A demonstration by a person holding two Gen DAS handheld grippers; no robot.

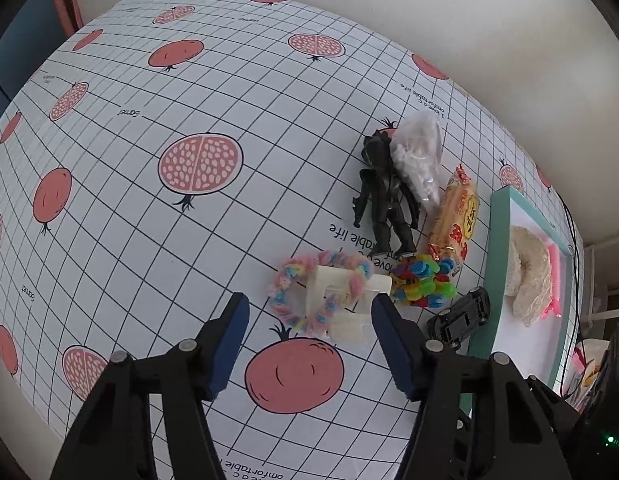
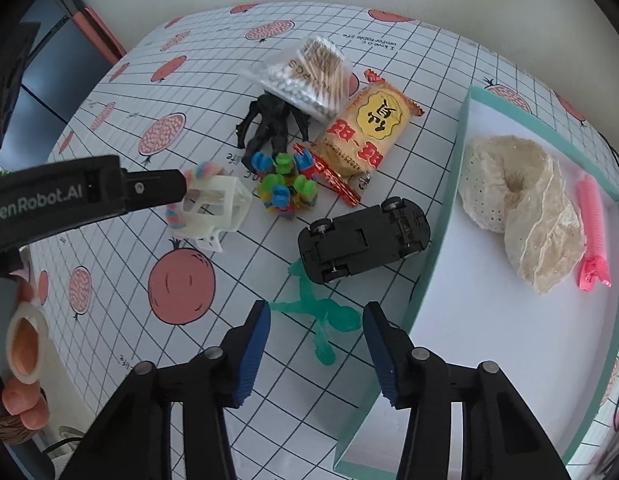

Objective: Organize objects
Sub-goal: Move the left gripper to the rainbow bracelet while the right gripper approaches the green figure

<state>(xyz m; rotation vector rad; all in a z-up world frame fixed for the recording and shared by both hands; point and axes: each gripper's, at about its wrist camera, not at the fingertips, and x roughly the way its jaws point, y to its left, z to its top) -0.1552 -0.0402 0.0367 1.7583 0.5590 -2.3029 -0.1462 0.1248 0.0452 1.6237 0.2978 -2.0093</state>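
My left gripper (image 1: 311,316) is open, just short of a pastel bead bracelet (image 1: 309,292) draped over a white plastic frame (image 1: 349,300). In the right wrist view the left gripper (image 2: 185,188) comes in from the left, its tip at the same bracelet (image 2: 203,170) and frame (image 2: 217,208). My right gripper (image 2: 317,316) is open, hovering over a translucent green figure (image 2: 323,320) lying flat on the table between its fingertips. A black toy car (image 2: 365,240) lies upside down just beyond, beside the teal box (image 2: 441,220).
A black figure (image 2: 273,124), a bag of cotton swabs (image 2: 309,72), a snack pack (image 2: 369,128) and bright plastic pieces (image 2: 285,188) crowd the middle. The box holds a lace cloth (image 2: 521,200) and a pink strip (image 2: 591,224). A person's hand (image 2: 25,360) shows at lower left.
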